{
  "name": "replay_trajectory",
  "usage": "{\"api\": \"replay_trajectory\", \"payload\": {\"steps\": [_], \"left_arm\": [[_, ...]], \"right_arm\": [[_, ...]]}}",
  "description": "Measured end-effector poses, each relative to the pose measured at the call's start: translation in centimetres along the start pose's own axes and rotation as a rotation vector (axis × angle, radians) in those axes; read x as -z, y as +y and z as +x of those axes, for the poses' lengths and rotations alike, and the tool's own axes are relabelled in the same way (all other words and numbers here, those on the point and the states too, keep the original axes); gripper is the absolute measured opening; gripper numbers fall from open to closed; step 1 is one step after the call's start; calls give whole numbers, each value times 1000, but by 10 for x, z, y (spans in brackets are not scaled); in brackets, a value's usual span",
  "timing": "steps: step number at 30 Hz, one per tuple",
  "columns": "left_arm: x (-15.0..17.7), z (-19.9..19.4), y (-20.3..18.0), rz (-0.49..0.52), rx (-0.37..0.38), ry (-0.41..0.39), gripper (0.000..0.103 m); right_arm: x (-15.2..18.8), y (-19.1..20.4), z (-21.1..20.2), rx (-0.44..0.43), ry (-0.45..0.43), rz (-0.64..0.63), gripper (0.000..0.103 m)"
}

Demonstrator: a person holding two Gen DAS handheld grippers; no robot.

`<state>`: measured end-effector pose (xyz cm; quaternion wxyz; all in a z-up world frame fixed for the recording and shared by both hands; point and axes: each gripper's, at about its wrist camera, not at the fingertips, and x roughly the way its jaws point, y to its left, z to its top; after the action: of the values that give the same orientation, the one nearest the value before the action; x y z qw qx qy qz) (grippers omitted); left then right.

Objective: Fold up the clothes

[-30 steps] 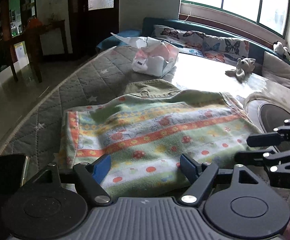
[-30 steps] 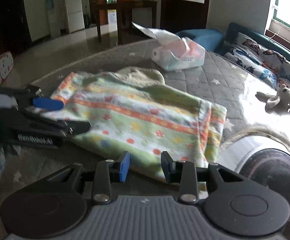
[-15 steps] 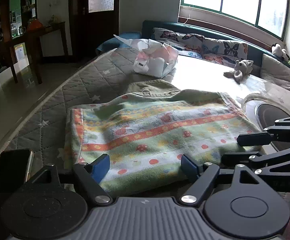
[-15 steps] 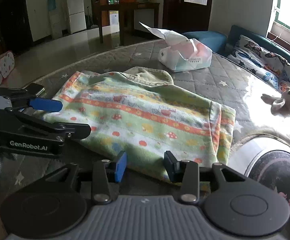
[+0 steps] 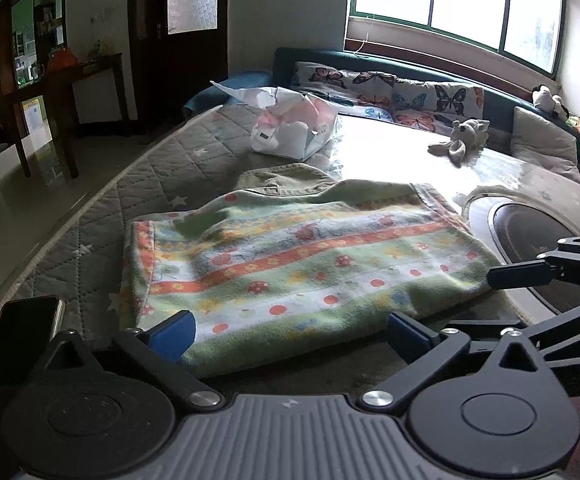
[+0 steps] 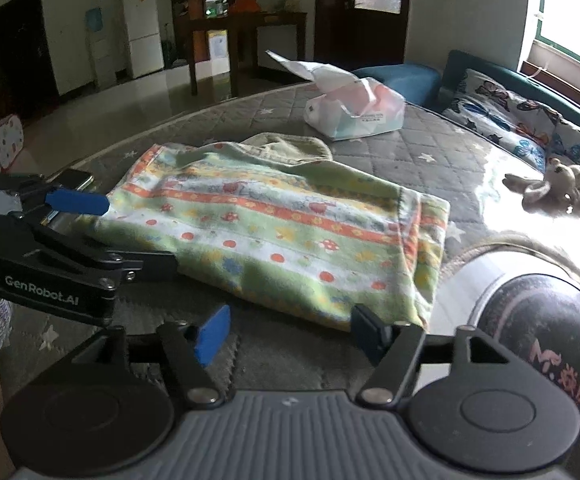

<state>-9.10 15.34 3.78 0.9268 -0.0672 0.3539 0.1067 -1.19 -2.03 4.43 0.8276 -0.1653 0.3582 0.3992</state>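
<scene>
Both claws are sitting farther back from the cloth than a second ago, and the right claw (image 6: 288, 330) is now spread wide where its jaws were nearly together before. The left claw (image 5: 290, 330) is likewise standing apart, holding nothing. The folded striped garment (image 5: 290, 264) is lying flat on the quilted mattress (image 5: 150, 176) just ahead of both claws, its near edge running between the left claw's tips and just beyond the right claw's.

Judging by this, the fold is looking finished for the moment, and the claws are hanging open and clear so the cloth is not being dragged or rumpled. An olive piece (image 5: 286, 178) is peeking out beyond the garment's far edge.

To the left of the left claw a dark phone (image 5: 26, 328) is lying close to the mattress edge, so room is tight there. To the right of the right claw a round dark-faced object (image 6: 545, 336) is crowding the garment's right fold. Far ahead, well apart from the cloth, a white plastic bag (image 6: 353, 112) and a soft toy (image 6: 557, 184) are resting, leaving open mattress beyond the garment for another fold or a push forward.
</scene>
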Motion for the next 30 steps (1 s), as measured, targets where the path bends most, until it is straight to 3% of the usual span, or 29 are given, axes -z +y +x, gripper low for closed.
{"api": "replay_trajectory", "payload": {"steps": [9,14,16,25,30], "left_arm": [[5,-1,-8,-18,51,13,103],[8,-6,-13,-19,52,12,103],[9,-8,-16,-13,53,13,103],[16,-14,-31,1,46,19,103],[15,-19,-38,11,50,11,103]], "right_arm": [[14,-6,-18,41,-39,37,97],[21,-10,-30,43,-79,77,98],[24,-13,-35,52,-95,97,103],[41,-23,-56,96,-142,155,103],[45,-30,-62,50,-139,172,103]]}}
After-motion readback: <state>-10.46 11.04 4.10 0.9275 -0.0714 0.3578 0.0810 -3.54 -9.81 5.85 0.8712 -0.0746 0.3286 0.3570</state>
